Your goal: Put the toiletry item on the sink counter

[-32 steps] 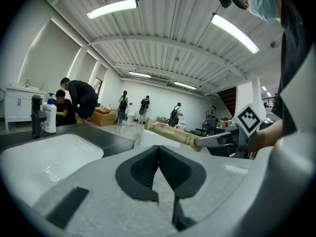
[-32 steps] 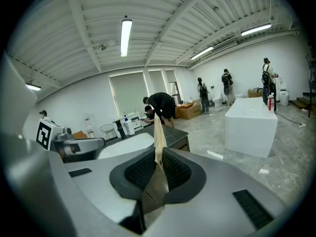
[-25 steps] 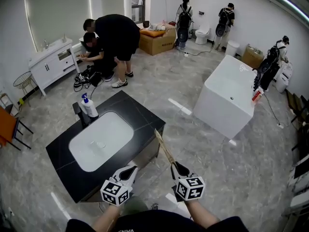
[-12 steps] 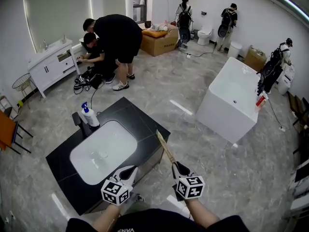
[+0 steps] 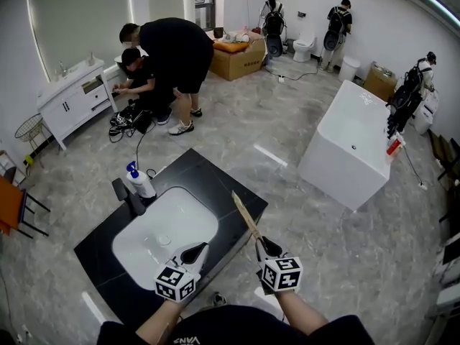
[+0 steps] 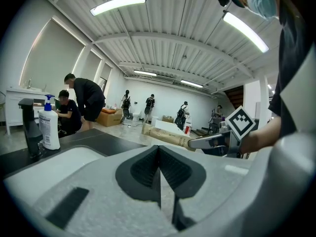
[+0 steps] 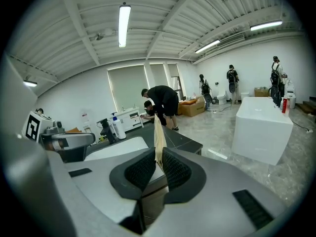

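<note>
A long, flat, tan paper-wrapped toiletry item [image 5: 246, 218] sticks forward and up from my right gripper [image 5: 264, 249], whose jaws are shut on its near end. In the right gripper view the item [image 7: 158, 132] stands on edge between the pads of the right gripper [image 7: 159, 154]. It hangs over the front right corner of the black sink counter [image 5: 208, 182], apart from it. My left gripper [image 5: 194, 252] is shut and empty by the white basin [image 5: 165, 236]; its jaws [image 6: 159, 149] meet with nothing between them. The left gripper view shows the item [image 6: 168, 137] too.
A black faucet [image 5: 129, 196] and a white pump bottle [image 5: 140, 180] stand at the counter's far left. A white bathtub [image 5: 356, 142] is to the right. Two people [image 5: 165, 56] bend by a white vanity [image 5: 68, 95] beyond; others stand at the back wall.
The counter has come nearer in the head view. Both grippers now hang over its front edge instead of short of it. The right grip on the item is unchanged.
</note>
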Demonstrator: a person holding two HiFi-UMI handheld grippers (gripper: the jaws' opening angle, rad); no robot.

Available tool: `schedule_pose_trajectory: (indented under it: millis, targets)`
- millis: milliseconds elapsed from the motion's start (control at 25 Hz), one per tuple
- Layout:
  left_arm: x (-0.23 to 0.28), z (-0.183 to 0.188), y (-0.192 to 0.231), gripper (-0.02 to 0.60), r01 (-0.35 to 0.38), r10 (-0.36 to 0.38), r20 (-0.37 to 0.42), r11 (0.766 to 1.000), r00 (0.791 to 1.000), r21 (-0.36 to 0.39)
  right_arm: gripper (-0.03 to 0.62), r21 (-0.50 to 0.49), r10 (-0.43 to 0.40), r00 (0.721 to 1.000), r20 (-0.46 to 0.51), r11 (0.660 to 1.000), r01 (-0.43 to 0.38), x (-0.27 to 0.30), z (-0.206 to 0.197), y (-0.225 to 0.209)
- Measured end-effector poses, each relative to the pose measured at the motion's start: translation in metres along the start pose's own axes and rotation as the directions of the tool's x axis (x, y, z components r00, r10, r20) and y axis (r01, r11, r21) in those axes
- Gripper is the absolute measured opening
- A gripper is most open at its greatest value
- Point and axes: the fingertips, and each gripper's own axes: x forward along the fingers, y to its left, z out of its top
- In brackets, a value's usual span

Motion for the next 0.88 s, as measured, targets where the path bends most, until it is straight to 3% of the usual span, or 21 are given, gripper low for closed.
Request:
schedule_pose_trajectory:
  millis: [400,880]
  targets:
    - [-0.003,-0.005,0.029,0.011,-0.009,0.009,-0.018,1.000,1.000,-0.025,0.043,-0.014,-0.016,0.999,-0.040,1.000,0.015,0.041,-0.005,0.004]
    - [0.031,0.001,0.051,0.011,-0.105,0.105,-0.010,0.992,0.994,-0.074,0.043,-0.061,0.045,0.993,-0.106,0.997,-0.052,0.111,0.005,-0.026]
